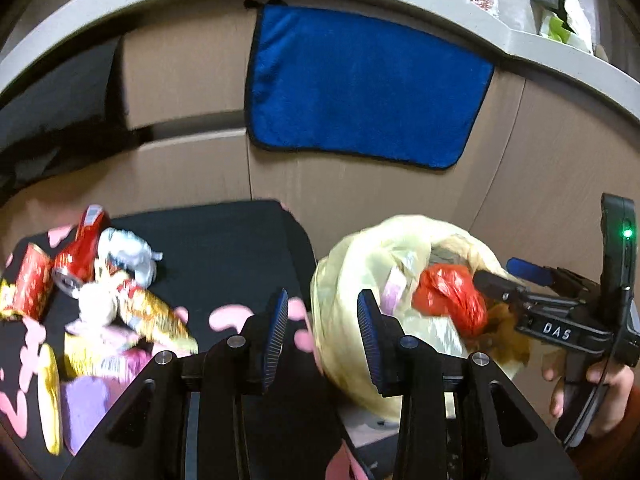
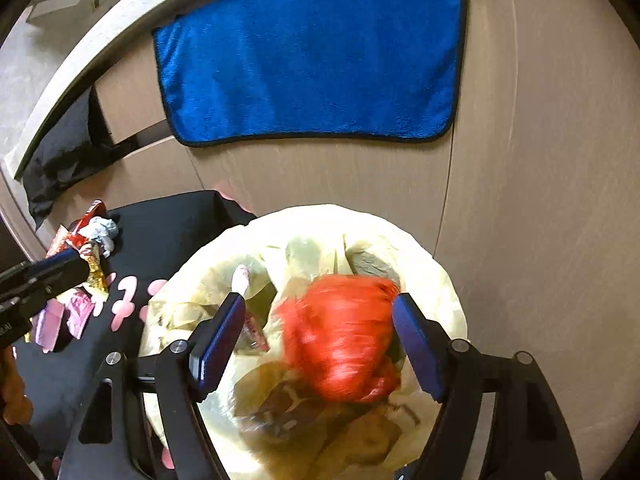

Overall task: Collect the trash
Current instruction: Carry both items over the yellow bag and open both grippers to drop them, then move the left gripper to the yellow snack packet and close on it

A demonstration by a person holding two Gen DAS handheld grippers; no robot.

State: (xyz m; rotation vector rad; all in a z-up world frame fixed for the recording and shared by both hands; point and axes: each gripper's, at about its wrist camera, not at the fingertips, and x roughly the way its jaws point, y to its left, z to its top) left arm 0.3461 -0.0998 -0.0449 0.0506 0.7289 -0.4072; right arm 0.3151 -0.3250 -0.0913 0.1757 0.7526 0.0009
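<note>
A bin lined with a pale yellow bag [image 2: 432, 280] stands beside a low black table [image 1: 216, 248]. My right gripper [image 2: 320, 344] is open over the bin mouth. A crumpled red plastic bag [image 2: 340, 340], blurred by motion, sits between its fingers without being pinched. In the left wrist view the red bag [image 1: 444, 296] lies at the right gripper's [image 1: 492, 280] tips, inside the yellow bag [image 1: 352, 280]. My left gripper [image 1: 324, 328] is open and empty, over the table edge next to the bin. Trash lies on the table's left: red cans [image 1: 76, 256], crumpled white paper [image 1: 128, 252], gold snack wrappers [image 1: 152, 312].
A blue towel [image 1: 360, 84] hangs on the beige cabinet front behind the bin. A grey countertop [image 1: 560, 52] above carries jars and packets. The black tablecloth has pink patterns [image 1: 228, 316]. Pink and purple wrappers [image 2: 76, 312] lie near the table's front.
</note>
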